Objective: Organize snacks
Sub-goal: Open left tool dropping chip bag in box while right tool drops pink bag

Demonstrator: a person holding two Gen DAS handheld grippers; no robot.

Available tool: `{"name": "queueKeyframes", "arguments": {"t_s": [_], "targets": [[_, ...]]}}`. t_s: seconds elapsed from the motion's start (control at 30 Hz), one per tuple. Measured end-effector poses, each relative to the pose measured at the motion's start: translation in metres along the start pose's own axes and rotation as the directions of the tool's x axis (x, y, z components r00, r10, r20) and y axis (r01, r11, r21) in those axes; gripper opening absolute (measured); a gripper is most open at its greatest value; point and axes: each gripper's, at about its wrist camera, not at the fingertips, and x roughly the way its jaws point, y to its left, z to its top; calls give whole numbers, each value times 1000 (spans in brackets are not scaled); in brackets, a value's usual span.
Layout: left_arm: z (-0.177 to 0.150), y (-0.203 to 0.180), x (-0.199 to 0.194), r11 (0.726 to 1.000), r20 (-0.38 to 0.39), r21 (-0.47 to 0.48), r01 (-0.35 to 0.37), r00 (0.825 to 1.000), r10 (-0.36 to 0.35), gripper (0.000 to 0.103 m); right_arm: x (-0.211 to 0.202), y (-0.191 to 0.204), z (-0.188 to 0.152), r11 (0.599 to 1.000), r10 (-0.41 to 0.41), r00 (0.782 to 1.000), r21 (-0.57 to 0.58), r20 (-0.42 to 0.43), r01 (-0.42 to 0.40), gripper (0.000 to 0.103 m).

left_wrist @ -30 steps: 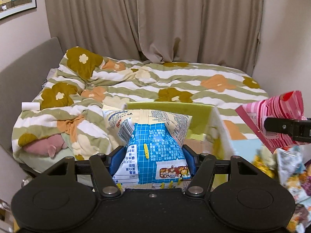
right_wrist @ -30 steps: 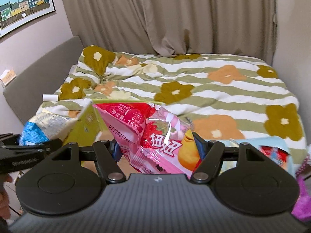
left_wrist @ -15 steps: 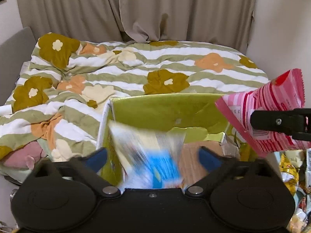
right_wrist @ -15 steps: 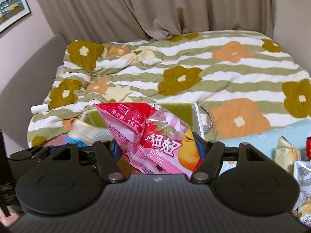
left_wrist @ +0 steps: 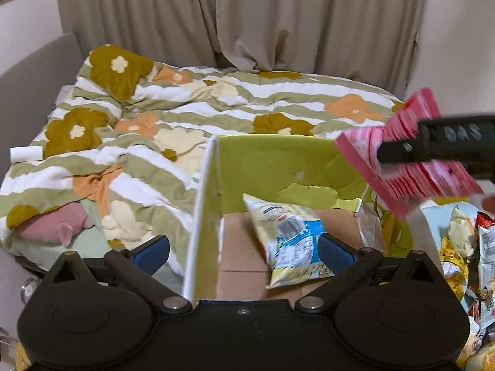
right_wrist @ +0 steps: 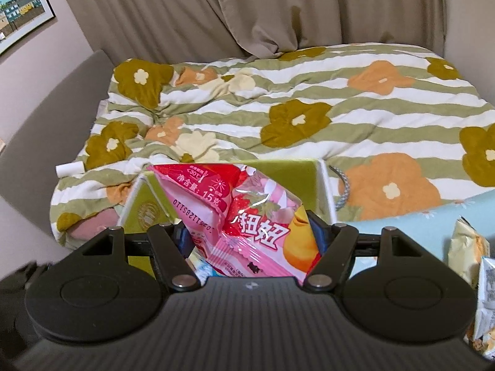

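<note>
Having dropped — blue snack bag [left_wrist: 290,241], boxed

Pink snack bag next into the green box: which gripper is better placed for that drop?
Right. The right gripper is shut on the pink snack bag just above the green box. The left gripper is open and empty, its blue snack bag lying in the box.

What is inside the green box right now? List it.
Inside the green box lies one blue-and-cream snack bag on the brown cardboard floor. The near right corner is hidden by the left gripper, which is open.
</note>
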Motion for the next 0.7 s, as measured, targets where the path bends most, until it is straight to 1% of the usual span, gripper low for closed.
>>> {"name": "queueKeyframes", "arguments": {"t_s": [0.1,0.3,0.4,0.43,0.47,0.57,0.7], "targets": [[0,4,-3,1000,8,-11,-20,1000,20,103,12,7,4,1000,7,1000,-12,-16,-8,84],[-1,7,1,999,5,-26,-26,1000,26,103,41,7,6,1000,11,999,9,-47,-11,85],[-1,6,2,999,5,-29,-30,1000,30,103,51,5,4,1000,-2,999,19,-37,2,91],[-1,5,2,999,6,-31,-30,1000,30,103,53,5,4,1000,-12,999,9,-33,13,101],[-2,5,2,999,7,-31,-28,1000,29,103,54,5,3,1000,-24,999,-1,-26,24,103],[-3,4,1,999,4,-25,-28,1000,28,103,52,5,-1,999,-42,999,-30,-6,42,103],[-5,3,1,999,-2,-24,-25,1000,25,103,47,5,-6,997,-53,999,-60,-4,53,103]]}}
